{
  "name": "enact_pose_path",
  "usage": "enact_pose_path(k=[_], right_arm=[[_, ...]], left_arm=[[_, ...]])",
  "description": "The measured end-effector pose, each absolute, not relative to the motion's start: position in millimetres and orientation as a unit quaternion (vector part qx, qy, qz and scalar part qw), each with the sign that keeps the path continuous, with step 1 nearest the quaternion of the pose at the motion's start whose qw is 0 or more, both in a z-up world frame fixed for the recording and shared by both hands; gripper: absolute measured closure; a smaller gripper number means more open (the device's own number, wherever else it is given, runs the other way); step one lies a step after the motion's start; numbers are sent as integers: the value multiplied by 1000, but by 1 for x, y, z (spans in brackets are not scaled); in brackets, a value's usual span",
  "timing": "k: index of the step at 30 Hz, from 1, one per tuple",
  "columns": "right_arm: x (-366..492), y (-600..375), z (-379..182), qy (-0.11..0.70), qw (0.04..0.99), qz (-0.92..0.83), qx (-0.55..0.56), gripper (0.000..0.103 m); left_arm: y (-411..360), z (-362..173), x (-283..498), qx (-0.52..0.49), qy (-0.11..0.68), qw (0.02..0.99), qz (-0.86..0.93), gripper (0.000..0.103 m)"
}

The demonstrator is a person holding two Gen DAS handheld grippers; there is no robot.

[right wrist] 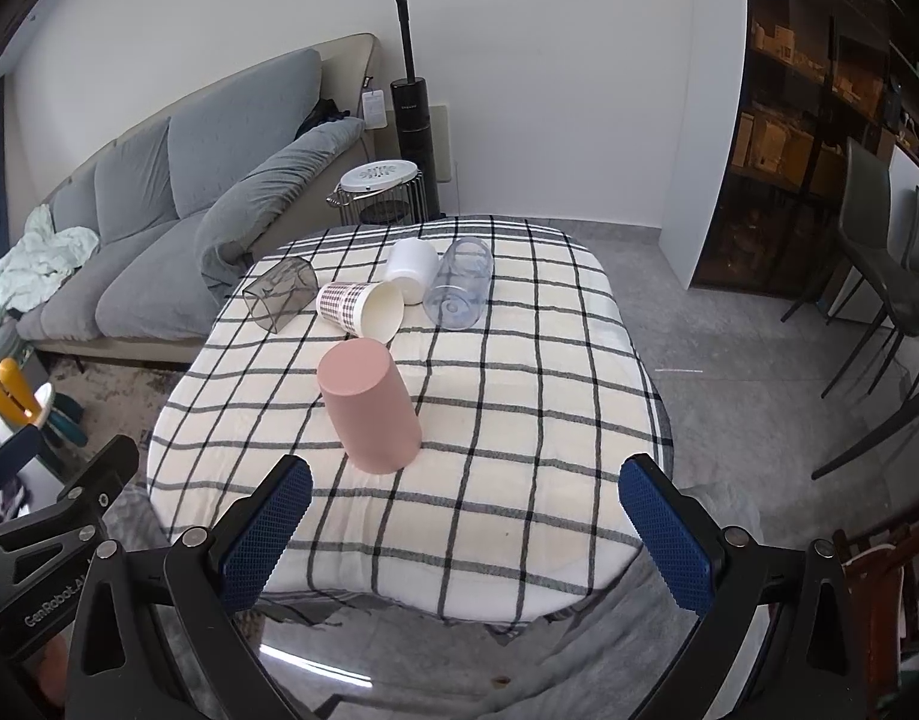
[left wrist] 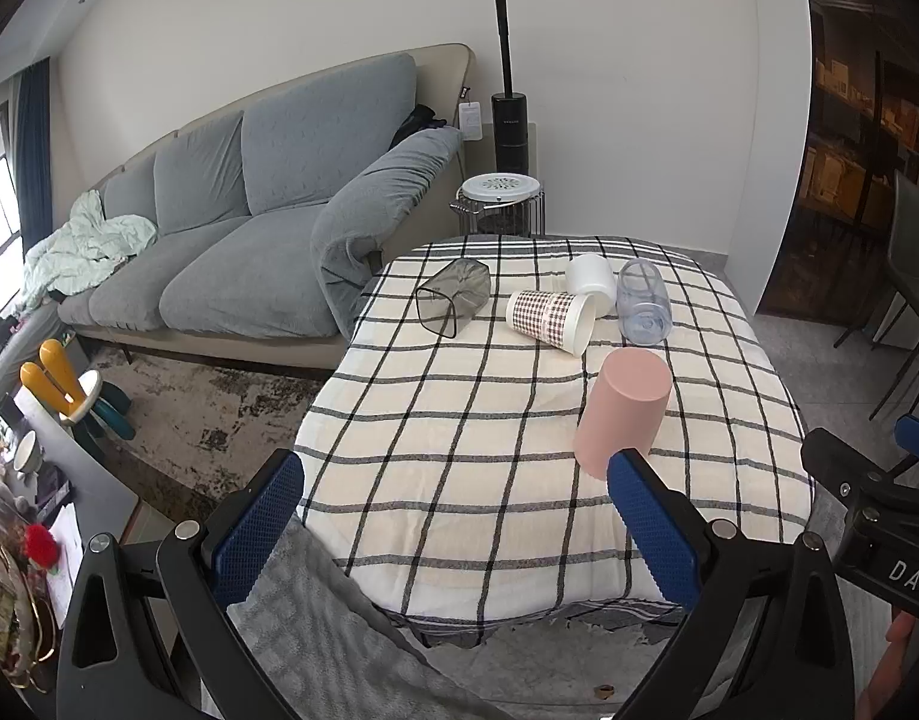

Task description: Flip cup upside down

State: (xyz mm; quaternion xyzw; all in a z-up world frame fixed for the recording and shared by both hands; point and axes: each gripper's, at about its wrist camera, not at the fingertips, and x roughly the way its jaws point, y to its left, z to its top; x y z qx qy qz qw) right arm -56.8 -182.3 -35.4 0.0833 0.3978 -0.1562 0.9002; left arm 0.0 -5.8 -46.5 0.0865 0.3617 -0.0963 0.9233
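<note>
A pink cup (left wrist: 624, 411) (right wrist: 369, 411) stands mouth down on the checked tablecloth (left wrist: 459, 420) (right wrist: 519, 390), nearest to me. Behind it lie a checked paper cup (left wrist: 549, 315) (right wrist: 360, 306), a smoky grey cup (left wrist: 453, 297) (right wrist: 279, 291) and a clear cup (left wrist: 642, 300) (right wrist: 459, 291), all on their sides, plus a white cup (left wrist: 591, 279) (right wrist: 410, 270). My left gripper (left wrist: 453, 516) is open and empty at the table's near edge. My right gripper (right wrist: 465, 522) is open and empty, just short of the pink cup.
A grey sofa (left wrist: 249, 228) (right wrist: 159, 210) stands left of the table. A wire basket with a white lid (left wrist: 501, 204) (right wrist: 378, 192) and a black upright vacuum (left wrist: 508, 120) (right wrist: 410, 108) stand behind. Dark chairs (right wrist: 879, 300) are at the right.
</note>
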Motion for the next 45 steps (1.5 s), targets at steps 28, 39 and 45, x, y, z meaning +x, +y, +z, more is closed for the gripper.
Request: enact_pose_path(k=[28,39,45], right_arm=[[-57,-181,-34,396,901,-157,84,0],[-59,-181,-33,395,901,-157,83,0],[-58,-180,-33,395,901,-157,83,0]], left_arm=[[-3,-40,2,89,359,924,-94,0],[-2,-38,1,90,357,925,-93,0],[-1,-38,1,88,359,924,-94,0]])
